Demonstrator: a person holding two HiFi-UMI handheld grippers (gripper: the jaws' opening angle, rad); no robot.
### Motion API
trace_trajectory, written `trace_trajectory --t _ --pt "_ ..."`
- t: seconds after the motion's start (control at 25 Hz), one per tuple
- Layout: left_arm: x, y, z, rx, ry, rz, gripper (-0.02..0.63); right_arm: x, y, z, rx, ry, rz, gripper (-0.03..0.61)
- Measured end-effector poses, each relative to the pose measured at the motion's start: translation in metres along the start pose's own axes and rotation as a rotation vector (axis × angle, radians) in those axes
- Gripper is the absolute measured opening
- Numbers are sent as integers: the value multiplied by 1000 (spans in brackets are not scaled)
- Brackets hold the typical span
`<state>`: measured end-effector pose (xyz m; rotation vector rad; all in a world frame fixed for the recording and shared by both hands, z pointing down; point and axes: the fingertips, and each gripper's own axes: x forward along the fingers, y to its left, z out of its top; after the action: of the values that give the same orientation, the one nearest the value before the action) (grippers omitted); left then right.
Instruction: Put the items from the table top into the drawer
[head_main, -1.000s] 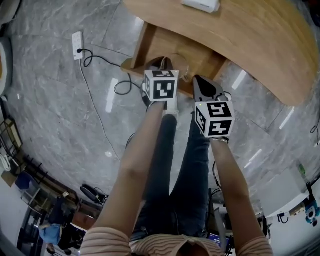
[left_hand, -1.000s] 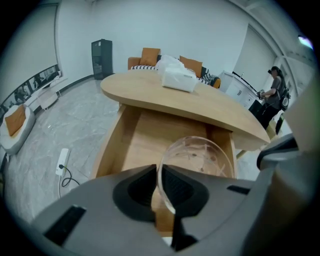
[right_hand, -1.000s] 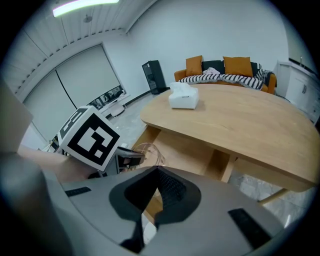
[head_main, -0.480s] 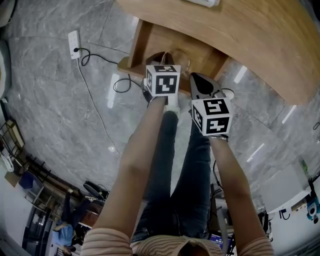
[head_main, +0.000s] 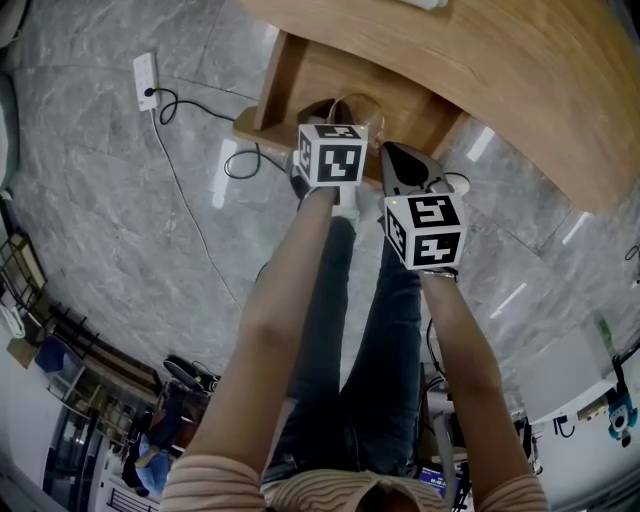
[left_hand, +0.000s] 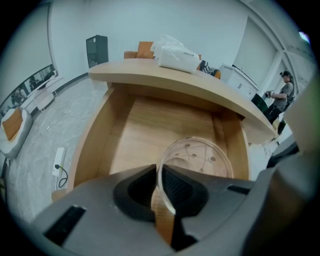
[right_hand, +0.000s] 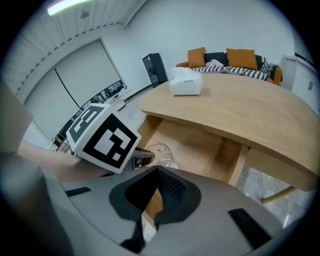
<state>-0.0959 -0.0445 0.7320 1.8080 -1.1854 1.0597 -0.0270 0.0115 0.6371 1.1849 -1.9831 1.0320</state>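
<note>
A clear drinking glass hangs over the open wooden drawer, and my left gripper is shut on its near rim. In the head view the glass shows just past the left gripper's marker cube, above the drawer. My right gripper stands shut with nothing in it, just right of the left one, also over the drawer's front; its dark jaws point down at it. A white tissue box rests on the table top.
The curved table top overhangs the drawer's back. A white power strip with a black cable lies on the marble floor at left. My legs and shoes are below the grippers. A sofa with orange cushions is far behind.
Both grippers have sunk a little toward the drawer, the left one still carrying the glass. More of the glass now shows past the left cube in the head view.
</note>
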Motion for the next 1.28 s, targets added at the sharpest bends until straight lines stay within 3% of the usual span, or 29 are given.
trace_trajectory --t 0.48,0.68,0.96,1.28 --pt "7 -1 -11 23 50 10 35 5 0 3 -11 12 3 0" --pt "9 -1 -10 7 45 10 37 8 -3 1 -18 23 -2 0" --pt "3 -5 -13 -70 49 -51 37 3 4 -4 -27 28 -3 0" --pt "-19 -4 -7 -60 20 -44 65 -5 21 6 -52 13 7 0"
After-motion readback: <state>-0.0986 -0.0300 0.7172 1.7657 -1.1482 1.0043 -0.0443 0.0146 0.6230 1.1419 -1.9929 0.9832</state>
